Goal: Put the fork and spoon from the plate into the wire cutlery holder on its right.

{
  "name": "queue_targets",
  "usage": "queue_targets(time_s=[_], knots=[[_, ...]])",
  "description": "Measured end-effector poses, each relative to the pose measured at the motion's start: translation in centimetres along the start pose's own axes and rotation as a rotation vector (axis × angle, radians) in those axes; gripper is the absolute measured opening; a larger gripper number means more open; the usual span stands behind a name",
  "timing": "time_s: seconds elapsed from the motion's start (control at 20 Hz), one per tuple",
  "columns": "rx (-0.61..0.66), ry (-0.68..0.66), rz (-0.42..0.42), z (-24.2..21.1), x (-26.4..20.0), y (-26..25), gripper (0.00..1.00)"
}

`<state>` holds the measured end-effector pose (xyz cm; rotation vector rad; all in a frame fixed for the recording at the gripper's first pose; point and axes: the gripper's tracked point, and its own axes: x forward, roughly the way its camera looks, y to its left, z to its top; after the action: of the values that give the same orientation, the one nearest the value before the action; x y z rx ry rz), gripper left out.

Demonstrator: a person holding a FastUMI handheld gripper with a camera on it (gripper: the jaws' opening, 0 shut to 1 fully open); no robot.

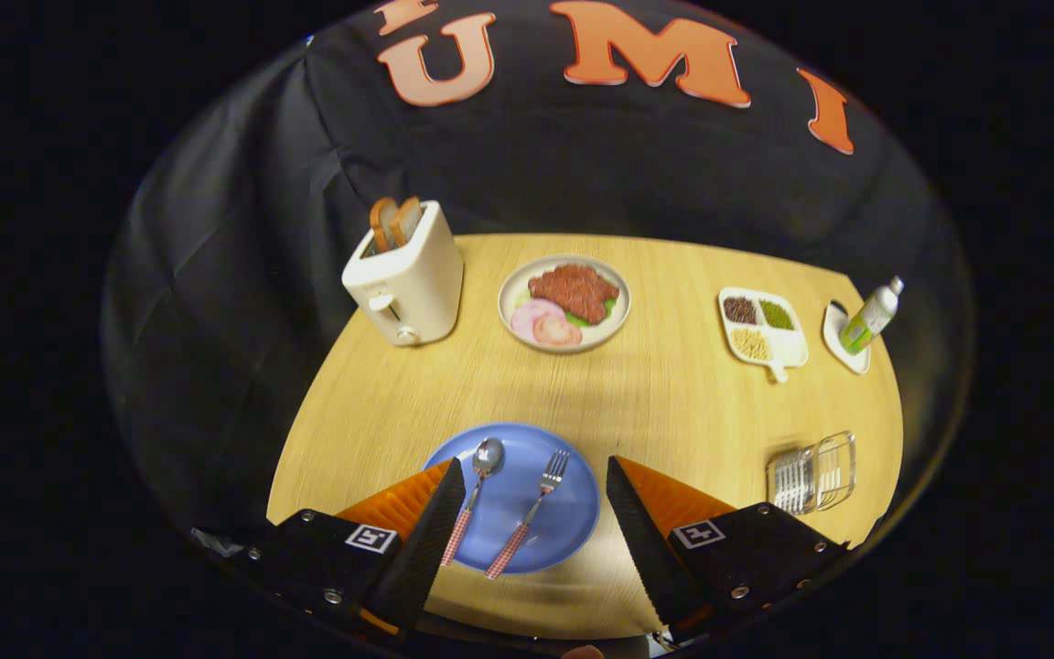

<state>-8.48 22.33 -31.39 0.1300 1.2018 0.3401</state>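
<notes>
A blue plate [513, 458] lies on the wooden table just ahead of my fingers. On it rest a spoon [473, 494] on the left and a fork [532, 514] on the right, both with red checked handles pointing toward me. My gripper [534, 474] hovers above the plate, open, with both utensils showing in the wide gap between its fingers. The spoon's handle runs close by the left fingertip [450, 485]. The wire cutlery holder [812, 472] stands on the table to the right of the plate, beyond the right finger.
Further back stand a cream toaster [408, 279] with bread slices, a plate of meat and ham [564, 302], a divided dish of grains [762, 328] and a small green bottle [870, 318] on a white coaster. Bare wood lies between the blue plate and these.
</notes>
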Motion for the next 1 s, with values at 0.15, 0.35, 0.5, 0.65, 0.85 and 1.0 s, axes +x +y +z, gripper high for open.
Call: queue_targets(time_s=[0.15,0.35,0.5,0.65,0.85,1.0], knots=[[0.035,0.157,0.012,-3.6,2.9,0.8,0.89],[0.047,0.322,-0.041,-7.9,6.2,0.7,0.82],[0.079,0.396,-0.063,-10.2,8.3,0.7,0.74],[0.101,0.452,-0.099,-11.5,9.6,0.7,0.60],[0.134,0.484,-0.138,-12.3,10.6,0.3,0.36],[0.144,0.476,-0.149,-12.5,10.9,0.2,0.18]])
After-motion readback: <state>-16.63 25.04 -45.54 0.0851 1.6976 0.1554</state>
